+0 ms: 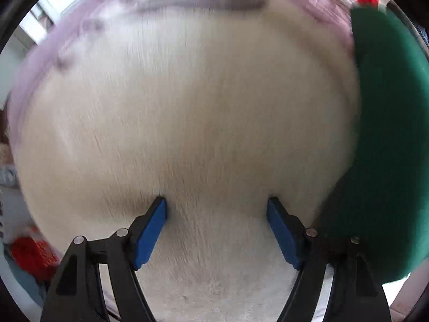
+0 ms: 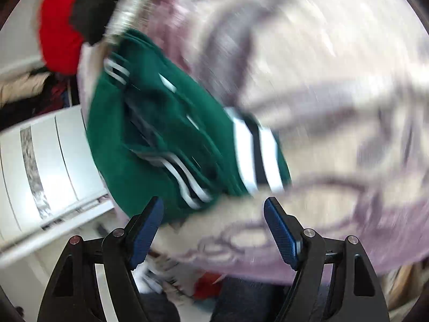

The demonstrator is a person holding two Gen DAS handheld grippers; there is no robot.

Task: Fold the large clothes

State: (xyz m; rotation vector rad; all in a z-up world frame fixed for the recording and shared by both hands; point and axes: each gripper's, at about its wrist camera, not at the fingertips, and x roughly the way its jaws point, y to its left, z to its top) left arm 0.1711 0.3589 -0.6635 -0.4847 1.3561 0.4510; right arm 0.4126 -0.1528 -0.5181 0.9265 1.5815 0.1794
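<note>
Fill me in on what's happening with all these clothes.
A person is folding laundry with a handheld gripper in each hand. The left gripper hangs open over a cream fuzzy garment, gripping nothing. The right gripper is open too, empty, near a green garment with white stripes lying on a lilac patterned cloth. Both views are motion-blurred.

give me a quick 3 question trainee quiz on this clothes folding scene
1. True or false: the left gripper is clamped on a red garment.
2. Which garment carries white and black stripes? A) cream garment B) green garment C) red garment
3. Fill in: in the left wrist view the green garment lies to the ____ of the cream one.

Key:
1. False; its jaws stand apart over the cream garment, gripping nothing.
2. B
3. right
</note>
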